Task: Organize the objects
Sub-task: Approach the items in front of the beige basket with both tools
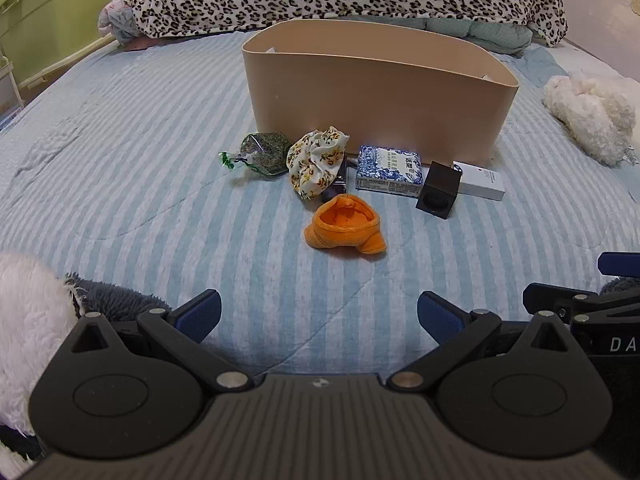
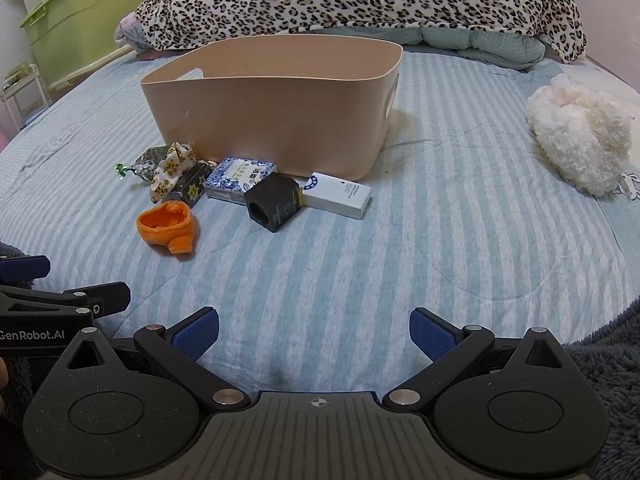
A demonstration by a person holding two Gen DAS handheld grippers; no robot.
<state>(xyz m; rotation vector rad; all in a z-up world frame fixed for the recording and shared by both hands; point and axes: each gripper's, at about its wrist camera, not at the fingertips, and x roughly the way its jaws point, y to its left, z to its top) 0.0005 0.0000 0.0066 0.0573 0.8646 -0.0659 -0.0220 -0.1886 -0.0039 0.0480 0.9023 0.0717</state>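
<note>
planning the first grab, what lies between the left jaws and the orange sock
Only bare striped bedsheet. In the left wrist view nothing lies between the open left gripper and the orange sock.

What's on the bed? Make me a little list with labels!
surface: striped bed
bin: tan bin, upright, contents hidden
nearest item: orange sock
row by bin: scrunchie, blue box, black cube, white box
left gripper: jaws open, holding nothing
right gripper: jaws open, holding nothing
</note>
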